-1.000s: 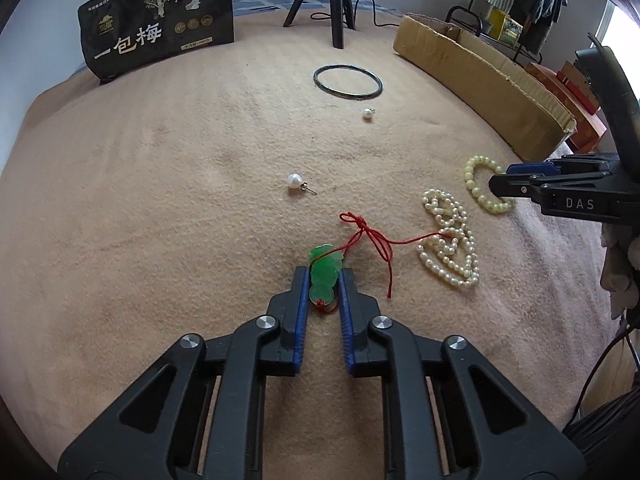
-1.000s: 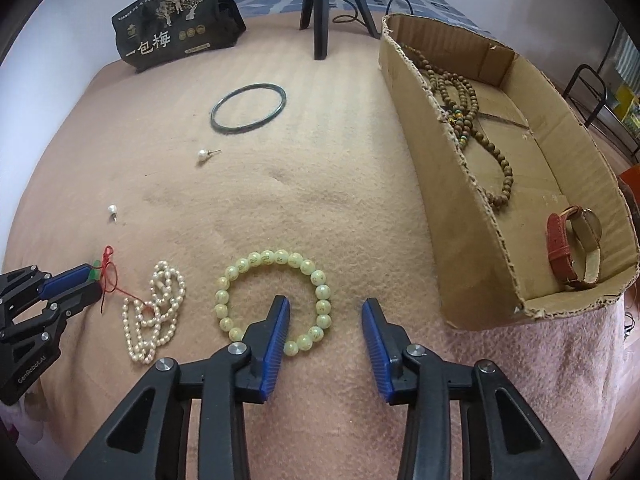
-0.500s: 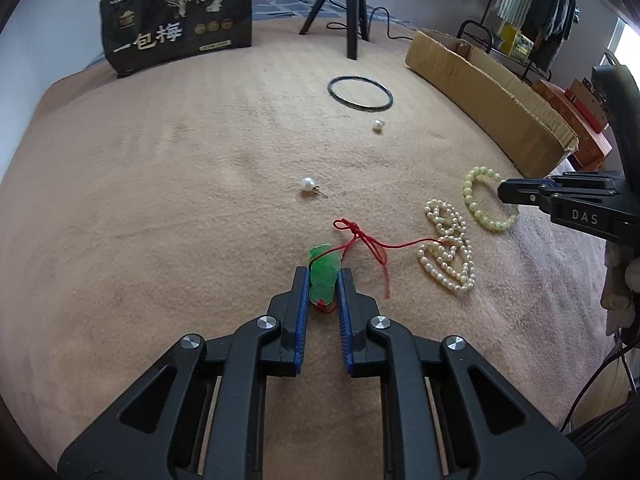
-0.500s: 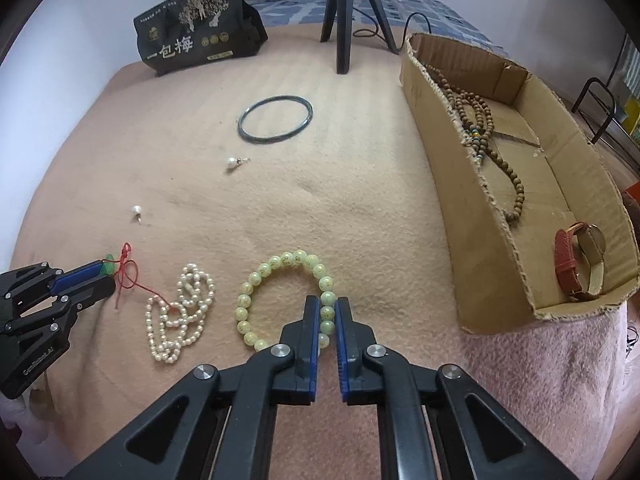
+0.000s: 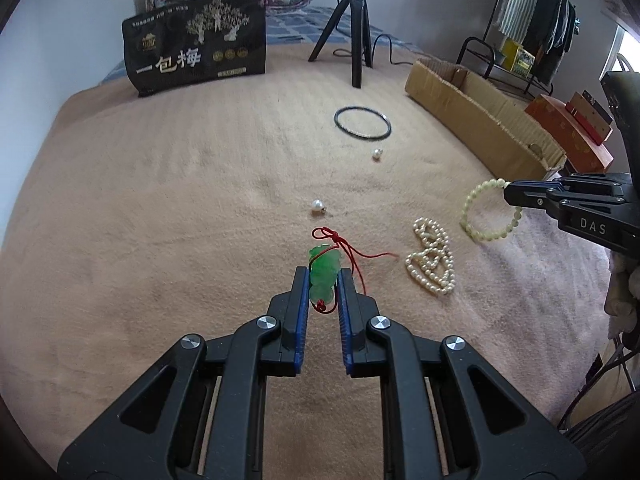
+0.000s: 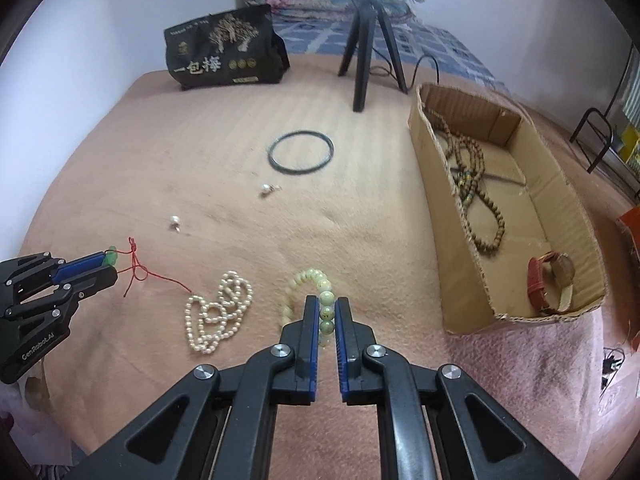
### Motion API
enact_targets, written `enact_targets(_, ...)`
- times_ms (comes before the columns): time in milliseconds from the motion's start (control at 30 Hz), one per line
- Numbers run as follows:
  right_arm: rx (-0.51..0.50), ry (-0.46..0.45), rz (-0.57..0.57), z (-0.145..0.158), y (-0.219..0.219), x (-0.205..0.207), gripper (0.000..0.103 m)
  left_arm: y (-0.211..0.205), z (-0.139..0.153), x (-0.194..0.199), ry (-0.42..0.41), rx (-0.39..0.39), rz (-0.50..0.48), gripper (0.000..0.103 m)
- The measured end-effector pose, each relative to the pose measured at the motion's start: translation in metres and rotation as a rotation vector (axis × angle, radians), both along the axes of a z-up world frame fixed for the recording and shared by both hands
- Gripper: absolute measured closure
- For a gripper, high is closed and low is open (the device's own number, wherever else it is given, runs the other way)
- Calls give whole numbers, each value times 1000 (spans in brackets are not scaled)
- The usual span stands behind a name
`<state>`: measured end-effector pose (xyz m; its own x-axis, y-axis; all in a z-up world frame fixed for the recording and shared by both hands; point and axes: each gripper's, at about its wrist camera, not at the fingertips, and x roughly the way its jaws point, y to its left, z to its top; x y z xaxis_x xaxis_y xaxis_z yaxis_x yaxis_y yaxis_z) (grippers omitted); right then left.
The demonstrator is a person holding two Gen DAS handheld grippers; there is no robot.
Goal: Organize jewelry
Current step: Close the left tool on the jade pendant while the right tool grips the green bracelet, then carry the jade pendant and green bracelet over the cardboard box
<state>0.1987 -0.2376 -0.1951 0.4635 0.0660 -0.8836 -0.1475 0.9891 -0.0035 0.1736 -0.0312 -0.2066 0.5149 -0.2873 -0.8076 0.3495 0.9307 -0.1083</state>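
Observation:
My left gripper is shut on a green jade pendant whose red cord trails over the tan blanket. From the right wrist view the left gripper sits at the left edge with the cord hanging from it. My right gripper is shut on a pale green bead bracelet, lifted off the blanket. The left wrist view shows that bracelet dangling from the right gripper. A white pearl necklace lies between the two grippers.
A cardboard box at the right holds a wooden bead strand and a red-strapped watch. A dark bangle and two pearl earrings lie on the blanket. A black tripod and black bag stand behind.
The right gripper's jaws closed on the green bead bracelet and lifted it. The left gripper rose with the jade pendant, pulling its red cord off the pearl necklace.

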Motion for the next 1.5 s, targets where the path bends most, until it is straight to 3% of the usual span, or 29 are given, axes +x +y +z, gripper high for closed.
enact_targets(700, 60, -133, -34, 65, -30, -31, 98, -13, 61, -13, -86, -71, -30, 91)
enact_targets(1133, 59, -201, -112, 96, -90, -34, 98, -76, 88, 9, -135, -117, -115, 91)
enact_targets(1500, 22, -216, -158, 98, -130, -12, 98, -141, 94, 43, -142, -145, -182, 91)
